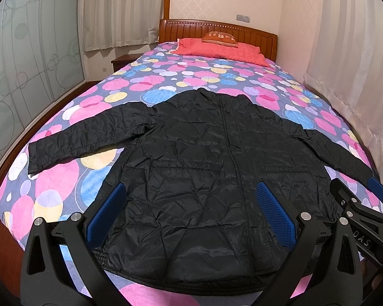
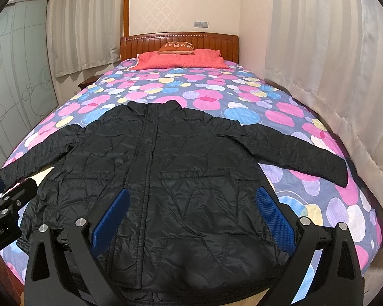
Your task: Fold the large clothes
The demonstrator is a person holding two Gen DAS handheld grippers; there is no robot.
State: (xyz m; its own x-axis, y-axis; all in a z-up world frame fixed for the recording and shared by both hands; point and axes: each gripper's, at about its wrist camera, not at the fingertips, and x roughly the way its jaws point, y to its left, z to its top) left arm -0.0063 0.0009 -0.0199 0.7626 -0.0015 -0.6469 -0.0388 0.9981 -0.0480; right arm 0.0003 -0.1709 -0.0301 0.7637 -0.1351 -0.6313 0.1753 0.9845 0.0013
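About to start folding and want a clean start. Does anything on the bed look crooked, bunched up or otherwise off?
Nothing stands out. The black quilted jacket lies flat on the circle-patterned bedspread, front up and closed, both sleeves spread out to the sides, only lightly creased. Both grippers have their jaws open, holding nothing.

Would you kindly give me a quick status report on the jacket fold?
Left gripper open, right gripper open, both above hem. Black jacket flat on bed, sleeves spread, unfolded. Nothing in the way.
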